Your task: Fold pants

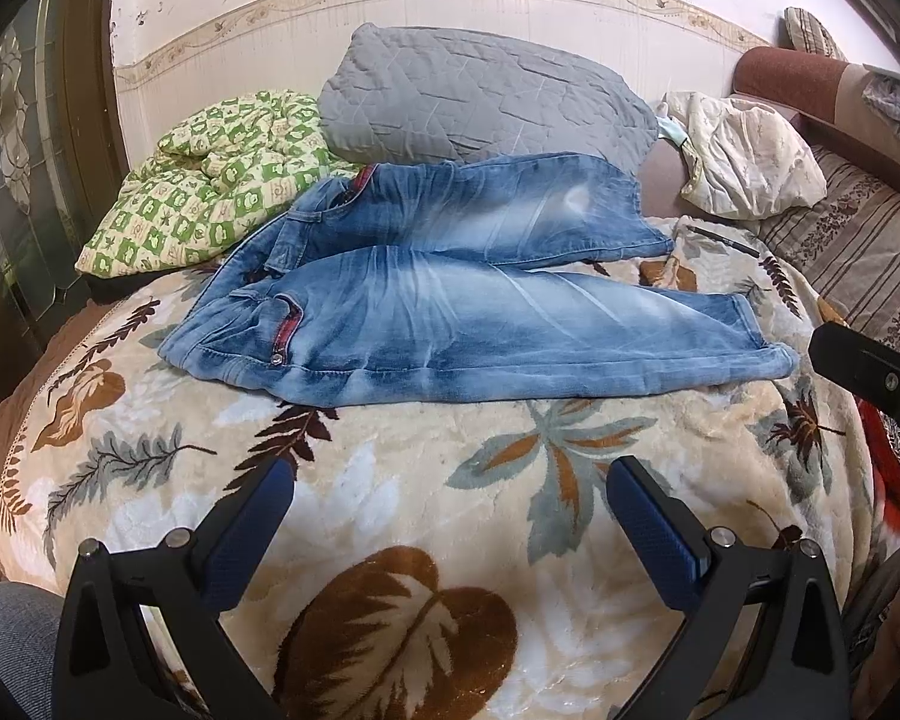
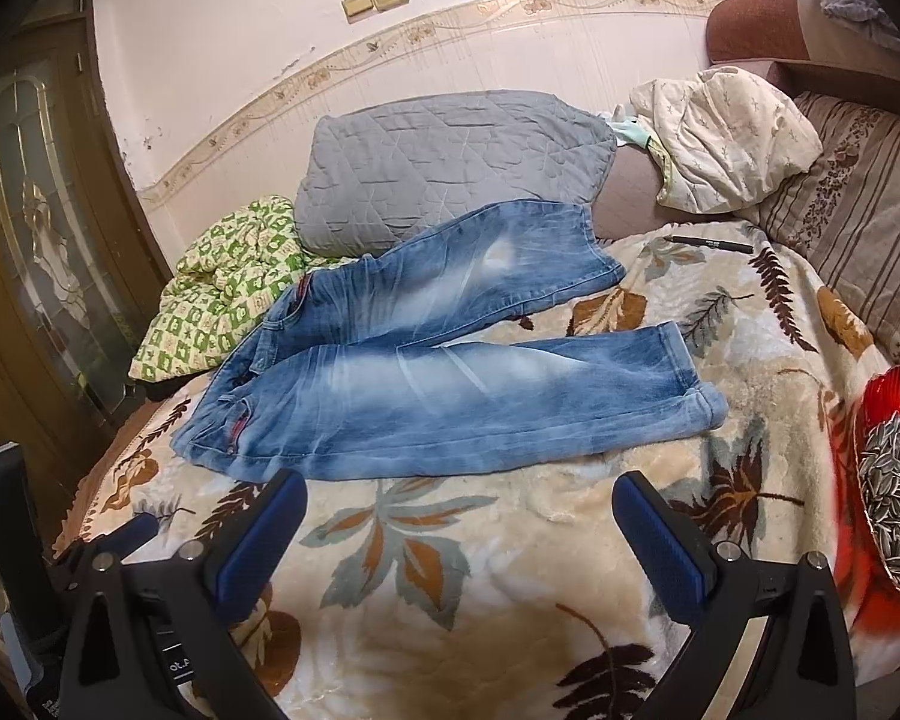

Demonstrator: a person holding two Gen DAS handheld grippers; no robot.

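Observation:
Faded blue jeans [image 1: 450, 312] lie spread flat on a leaf-patterned blanket [image 1: 390, 480], waistband to the left, both legs running right and splayed apart. They also show in the right wrist view [image 2: 438, 384]. My left gripper [image 1: 450, 480] is open and empty, hovering over the blanket in front of the near leg. My right gripper [image 2: 459, 492] is open and empty, just short of the near leg's lower edge. The right gripper's body shows at the right edge of the left wrist view [image 1: 870, 372].
A grey quilted pillow [image 1: 480, 102] and a green checked quilt [image 1: 210, 180] lie behind the jeans. A cream bundle [image 1: 750, 156] and a black pen [image 2: 711, 245] lie at the right. A red bowl of sunflower seeds [image 2: 894, 492] stands at the right edge. A wooden door [image 2: 36, 240] is at the left.

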